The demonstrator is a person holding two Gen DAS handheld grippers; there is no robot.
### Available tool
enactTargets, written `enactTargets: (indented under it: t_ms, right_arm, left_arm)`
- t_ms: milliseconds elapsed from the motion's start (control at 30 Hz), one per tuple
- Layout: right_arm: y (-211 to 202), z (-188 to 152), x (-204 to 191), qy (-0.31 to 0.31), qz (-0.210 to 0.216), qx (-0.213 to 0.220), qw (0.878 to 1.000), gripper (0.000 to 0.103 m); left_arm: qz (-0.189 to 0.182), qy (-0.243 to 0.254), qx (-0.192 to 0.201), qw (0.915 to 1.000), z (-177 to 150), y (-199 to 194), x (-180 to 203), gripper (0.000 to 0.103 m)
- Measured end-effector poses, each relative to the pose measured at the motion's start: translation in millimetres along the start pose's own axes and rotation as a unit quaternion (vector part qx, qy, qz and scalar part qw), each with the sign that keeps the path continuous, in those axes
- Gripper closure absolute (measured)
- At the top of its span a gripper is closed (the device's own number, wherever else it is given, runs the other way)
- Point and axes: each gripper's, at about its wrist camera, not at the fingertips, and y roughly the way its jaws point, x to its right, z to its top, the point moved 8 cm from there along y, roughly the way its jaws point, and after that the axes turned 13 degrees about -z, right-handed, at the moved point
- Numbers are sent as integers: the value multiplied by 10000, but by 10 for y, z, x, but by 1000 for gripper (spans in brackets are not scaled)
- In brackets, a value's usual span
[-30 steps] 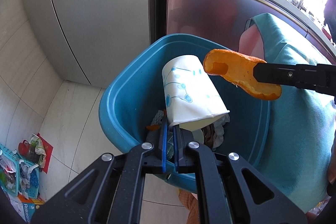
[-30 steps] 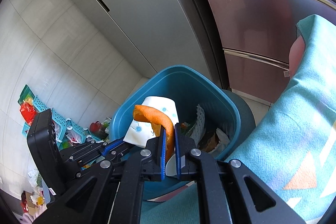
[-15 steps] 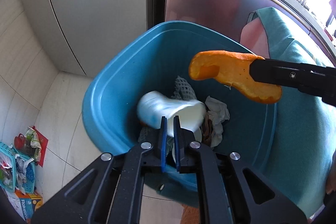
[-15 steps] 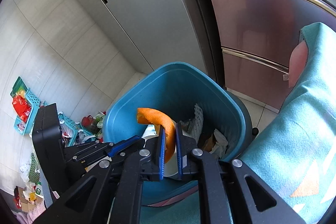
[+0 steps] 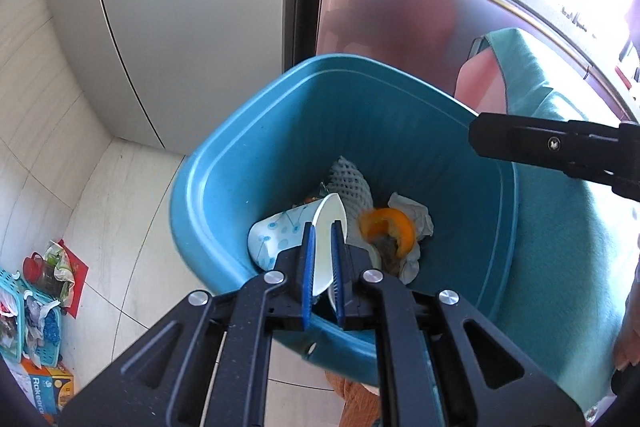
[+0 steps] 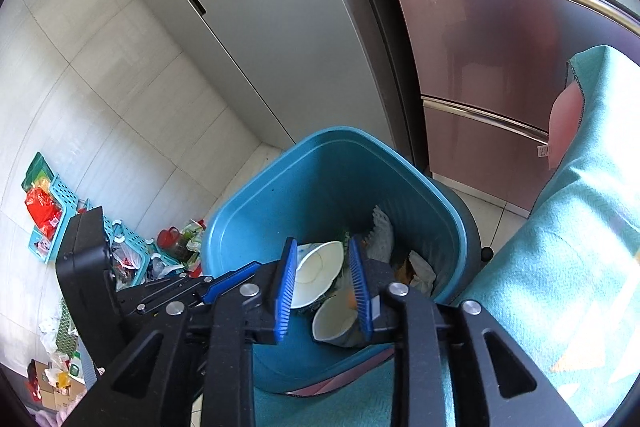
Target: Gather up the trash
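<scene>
While both tongs hang over blue bin (image 5: 224, 163), L gripper (image 5: 323, 227) pressed together, empty; R gripper (image 6: 322, 247) spreading, empty; orange peel (image 5: 386, 229) inside w/ paper cup (image 5: 280, 231).

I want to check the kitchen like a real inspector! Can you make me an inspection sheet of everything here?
Surface: pale floor tiles; nothing spilled beside the bin.
Job's things: blue bin holds a dotted paper cup, orange peel, white foam netting and crumpled tissue.
Clutter: turquoise baskets and bags of odds and ends on the floor by the wall.
Grippers: left gripper shut, nothing between its jaws; right gripper jaws opening, nothing between them.
Cables: nothing seen.
Surroundings: grey fridge, pink-fronted cabinet, teal cloth.
</scene>
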Motion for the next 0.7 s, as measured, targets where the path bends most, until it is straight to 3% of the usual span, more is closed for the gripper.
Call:
enactTargets:
  t_ms: [133,233,300,367,433,633,700]
  right_arm:
    - [-81,-19,36,101,129,83,9998,75]
    - [-207,-42,94,160,257,254,9992,69]
    - [-337,-79,118,128,304,448,9985,66]
    - [-492,-124,156,111,302,679,9972,58]
    - [-655,-192,215,111,304,894,9955,53]
    - [-1029,-478,396,129,36,1361,9906,44]
    - [-1171,-575,471,186,-94,1575,9873,40]
  left_arm:
    - [-95,19,195,9998,11,-131,16,86]
    - [-151,117,388,9991,23,-275,65,69]
    - [-178,242,561,9980,35,-384,129,63]
    - [-278,289,722,9966,42,-490,195,49]
    - [-344,358,911,9946,46,-614,256,42]
    - [-519,584,1524,9852,0,-1011,513,11]
    - [-571,650,1714,9814,-19,-1127,633,6]
